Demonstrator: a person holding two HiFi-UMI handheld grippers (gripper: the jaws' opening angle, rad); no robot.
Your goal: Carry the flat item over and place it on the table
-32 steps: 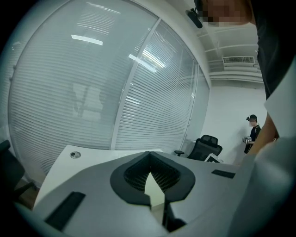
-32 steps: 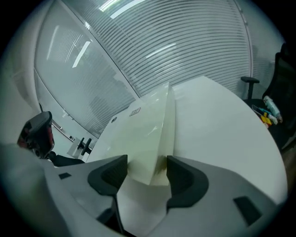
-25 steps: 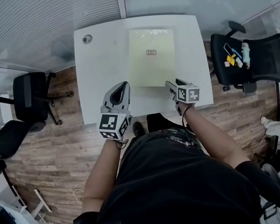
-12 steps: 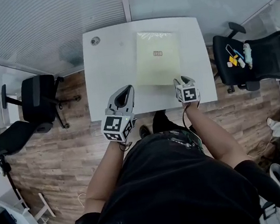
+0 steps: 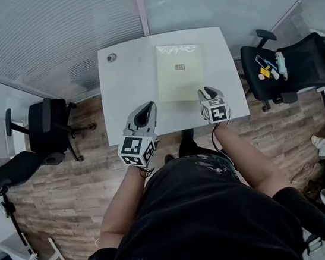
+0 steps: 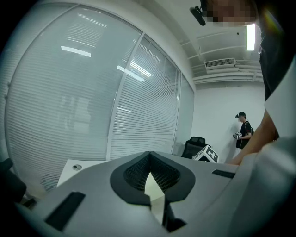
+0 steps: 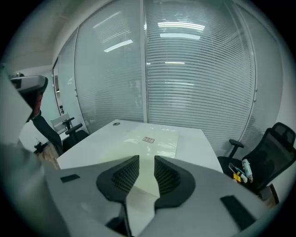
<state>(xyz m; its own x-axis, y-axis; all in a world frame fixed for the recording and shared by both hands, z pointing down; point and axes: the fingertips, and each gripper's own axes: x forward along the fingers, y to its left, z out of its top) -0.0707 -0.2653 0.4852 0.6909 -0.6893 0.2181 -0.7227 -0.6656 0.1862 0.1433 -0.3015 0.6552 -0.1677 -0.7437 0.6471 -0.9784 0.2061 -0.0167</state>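
The white table (image 5: 127, 89) is seen slightly farther off than a second ago, as though the person has drawn back from it a little. The flat item (image 5: 181, 72), a pale yellow-green sheet with a small label near its middle, is laid flat on the right half of the table. Its place there is unchanged over that second.

The right gripper (image 5: 207, 91), which was down at the sheet's near right corner, is now lifted above that corner, and nothing is carried up with it. Its jaws have just been closing and a narrow gap is left between them. Only the sheet lying on the table is seen through that gap, so nothing is gripped. The left gripper (image 5: 146, 107) is held over the near edge of the table, to the left of the sheet and apart from it. Its jaws are brought together at the tips with nothing between them.

From this the placing is judged to be done: the sheet has been let go and rests wholly on the table. Only the withdrawal of both grippers appears to be left.
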